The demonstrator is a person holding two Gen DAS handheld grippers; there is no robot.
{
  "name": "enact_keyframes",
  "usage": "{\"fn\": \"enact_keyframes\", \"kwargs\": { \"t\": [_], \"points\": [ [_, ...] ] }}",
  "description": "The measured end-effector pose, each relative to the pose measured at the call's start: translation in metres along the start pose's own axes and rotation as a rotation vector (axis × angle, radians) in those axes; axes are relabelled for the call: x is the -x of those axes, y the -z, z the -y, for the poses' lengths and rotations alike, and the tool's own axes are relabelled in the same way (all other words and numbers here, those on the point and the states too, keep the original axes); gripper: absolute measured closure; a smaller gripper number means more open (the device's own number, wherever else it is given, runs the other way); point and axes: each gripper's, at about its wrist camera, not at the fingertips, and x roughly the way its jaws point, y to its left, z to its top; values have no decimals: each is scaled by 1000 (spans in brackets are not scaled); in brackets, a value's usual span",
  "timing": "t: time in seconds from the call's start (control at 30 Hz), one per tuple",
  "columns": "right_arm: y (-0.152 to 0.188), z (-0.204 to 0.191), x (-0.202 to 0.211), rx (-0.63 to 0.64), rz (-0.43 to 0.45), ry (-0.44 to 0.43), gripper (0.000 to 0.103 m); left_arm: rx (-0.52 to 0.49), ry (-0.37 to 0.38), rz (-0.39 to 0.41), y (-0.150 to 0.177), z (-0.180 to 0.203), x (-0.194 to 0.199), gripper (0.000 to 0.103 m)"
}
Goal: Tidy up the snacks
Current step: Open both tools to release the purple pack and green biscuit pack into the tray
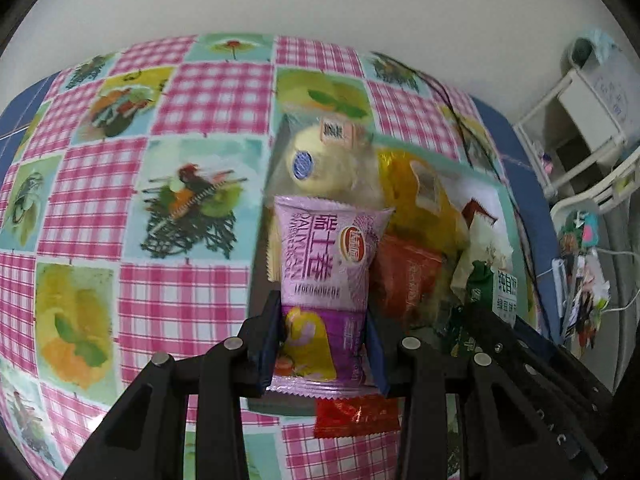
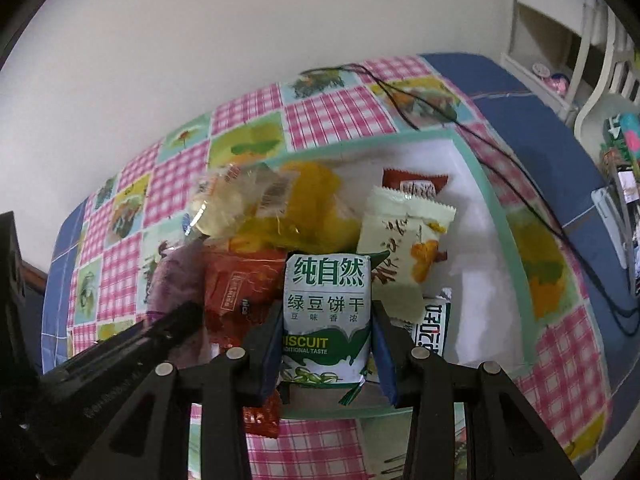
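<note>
My left gripper [image 1: 325, 350] is shut on a purple snack packet [image 1: 324, 276], held upright above the near left part of a teal-rimmed box [image 2: 486, 196]. My right gripper [image 2: 326, 354] is shut on a white and green biscuit packet [image 2: 326, 312], held over the box's near side. That biscuit packet [image 1: 505, 294] and the right gripper also show at the right of the left wrist view. Inside the box lie yellow bagged snacks [image 2: 312, 204], an orange packet [image 2: 236, 284], a cream packet [image 2: 404, 240] and a red-brown packet [image 2: 414, 184]. The left gripper's arm [image 2: 132, 344] crosses the right wrist view at lower left.
A small red packet [image 1: 356, 414] lies on the checked tablecloth [image 1: 120, 184] just in front of the box. A black cable [image 2: 472, 132] runs over the table's far right. White shelving [image 1: 580, 120] and clutter stand beyond the right edge. A white wall is behind.
</note>
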Motion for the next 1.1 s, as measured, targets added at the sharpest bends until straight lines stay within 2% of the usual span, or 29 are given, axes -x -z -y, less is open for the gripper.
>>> {"fn": "enact_keyframes", "kwargs": {
  "t": [0.07,0.2,0.3,0.37,0.43,0.67,0.87,1.1],
  "points": [
    [2,2,-2,2,-2,0,57,6,10,-13,3,2,-1,59],
    [5,3,4,-2,11,14,50,33,-16,6,6,-6,7,33],
    [10,6,8,-12,10,-1,46,55,-19,32,11,-15,19,21],
    [16,2,9,2,4,4,44,44,-62,69,17,-19,31,13],
    [25,-3,11,22,7,3,38,25,-143,114,25,-22,43,5],
    [56,-18,19,79,25,13,19,-13,-354,192,59,-31,76,5],
    [75,-23,29,111,49,19,7,-1,-583,164,83,-41,78,5],
    [85,-24,33,131,59,27,0,40,-559,166,100,-53,88,5]
  ]
}}
